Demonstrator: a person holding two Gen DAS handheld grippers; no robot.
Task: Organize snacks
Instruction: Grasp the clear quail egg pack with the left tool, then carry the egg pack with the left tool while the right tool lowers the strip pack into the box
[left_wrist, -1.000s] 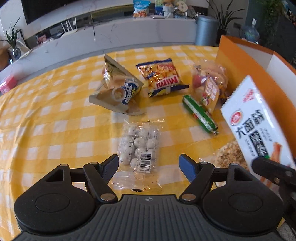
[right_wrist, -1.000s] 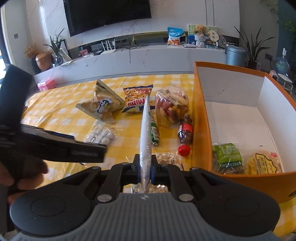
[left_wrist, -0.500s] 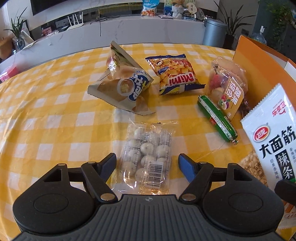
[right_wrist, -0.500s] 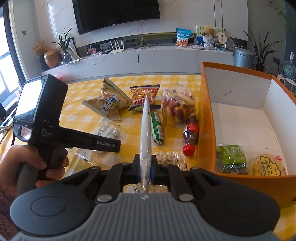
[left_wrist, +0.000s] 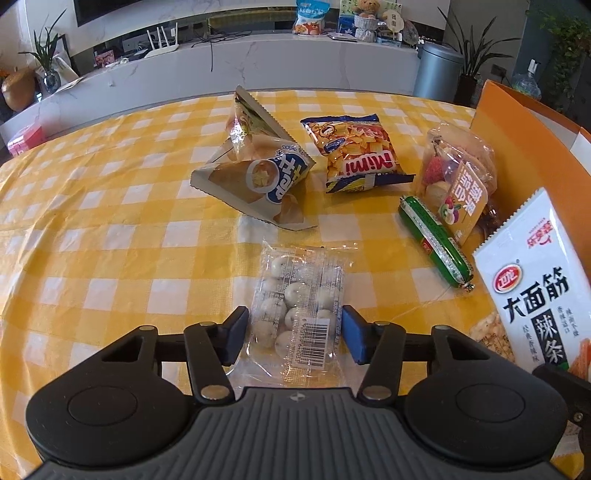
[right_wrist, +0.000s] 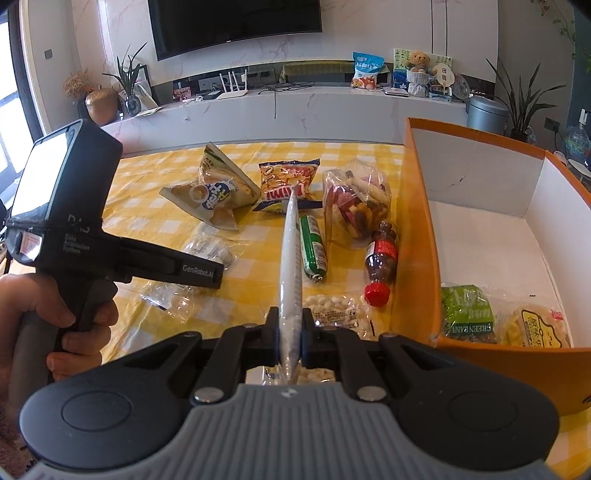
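My left gripper (left_wrist: 293, 334) is open, low over the yellow checked table, its jaws on either side of a clear packet of white round candies (left_wrist: 299, 310). My right gripper (right_wrist: 290, 339) is shut on a white spicy-strip snack packet (right_wrist: 290, 251), held edge-on above the table; the packet's printed face shows in the left wrist view (left_wrist: 532, 284). The orange box (right_wrist: 417, 229) with a white inside stands to the right and holds a green snack bag (right_wrist: 467, 312) and a yellow snack bag (right_wrist: 537, 326).
On the table lie a beige chip bag (left_wrist: 258, 177), a Mimi bag (left_wrist: 354, 155), a mixed-fruit bag (left_wrist: 458, 184), a green sausage (left_wrist: 436, 240), a small red-capped bottle (right_wrist: 380, 262) and a peanut packet (right_wrist: 332, 310). The left handheld unit (right_wrist: 74, 221) is at left.
My left gripper has moved forward and lower over the candy packet, and its jaws have narrowed around it. My right gripper has kept hold of the white packet, barely moving.
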